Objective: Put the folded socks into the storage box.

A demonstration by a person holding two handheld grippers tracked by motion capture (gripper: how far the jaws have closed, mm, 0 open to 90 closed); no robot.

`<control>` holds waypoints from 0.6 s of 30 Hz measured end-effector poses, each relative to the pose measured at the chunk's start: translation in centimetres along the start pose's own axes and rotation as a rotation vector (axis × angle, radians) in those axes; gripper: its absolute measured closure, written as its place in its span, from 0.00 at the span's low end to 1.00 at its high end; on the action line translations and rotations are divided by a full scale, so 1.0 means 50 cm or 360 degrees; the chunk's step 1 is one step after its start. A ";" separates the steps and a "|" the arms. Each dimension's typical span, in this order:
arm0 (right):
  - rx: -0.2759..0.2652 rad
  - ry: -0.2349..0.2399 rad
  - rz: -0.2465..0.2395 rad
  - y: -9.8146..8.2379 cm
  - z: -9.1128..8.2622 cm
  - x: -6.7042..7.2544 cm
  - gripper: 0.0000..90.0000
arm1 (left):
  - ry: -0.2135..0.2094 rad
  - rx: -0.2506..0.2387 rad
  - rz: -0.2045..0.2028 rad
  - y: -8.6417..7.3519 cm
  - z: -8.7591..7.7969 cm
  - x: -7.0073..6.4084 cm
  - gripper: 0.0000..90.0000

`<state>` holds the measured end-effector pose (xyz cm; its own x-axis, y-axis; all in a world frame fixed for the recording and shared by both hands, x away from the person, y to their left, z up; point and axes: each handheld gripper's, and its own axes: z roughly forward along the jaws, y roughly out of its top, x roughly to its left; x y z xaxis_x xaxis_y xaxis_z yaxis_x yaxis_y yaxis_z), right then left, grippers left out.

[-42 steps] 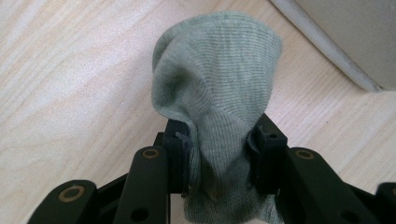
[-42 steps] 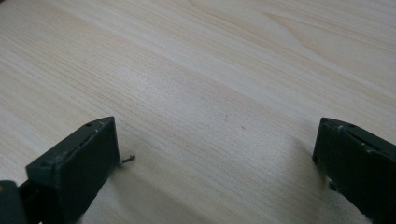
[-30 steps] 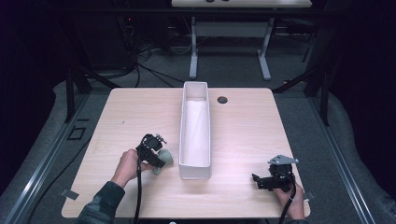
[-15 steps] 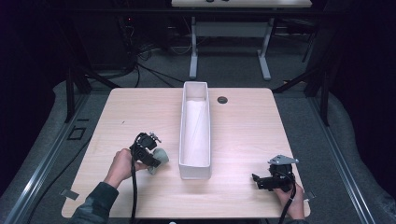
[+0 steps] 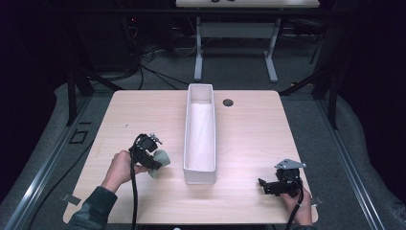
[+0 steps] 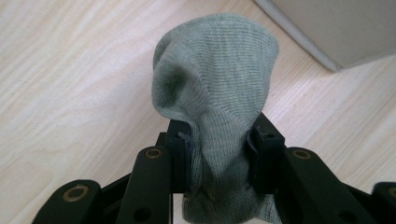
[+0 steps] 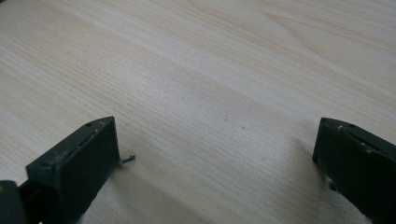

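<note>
Lifted a little and drawn back toward the person since the earlier frame, the left hand-held gripper is clamped on a grey-green sock, its jaws pinching the knit cloth from both sides. That forearm reaches in from the lower left. The sock bunches up beyond the jaws, soft and creased, just left of the long white bin. Near the surface's lower right corner, the right hand-held gripper rests with jaws wide apart, gripping nothing.
</note>
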<state>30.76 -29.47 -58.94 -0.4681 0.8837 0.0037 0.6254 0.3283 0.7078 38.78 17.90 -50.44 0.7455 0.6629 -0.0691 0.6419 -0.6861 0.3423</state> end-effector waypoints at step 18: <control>0.0000 0.0000 0.0000 0.000 0.000 0.000 0.00 | 0.0028 -0.0071 0.0016 0.013 -0.078 0.008 0.74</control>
<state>30.77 -29.47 -58.94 -0.4682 0.8836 0.0036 0.6254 0.3285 0.7078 38.79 18.90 -46.59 0.7481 0.6618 -0.0491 0.6257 -0.6788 0.3843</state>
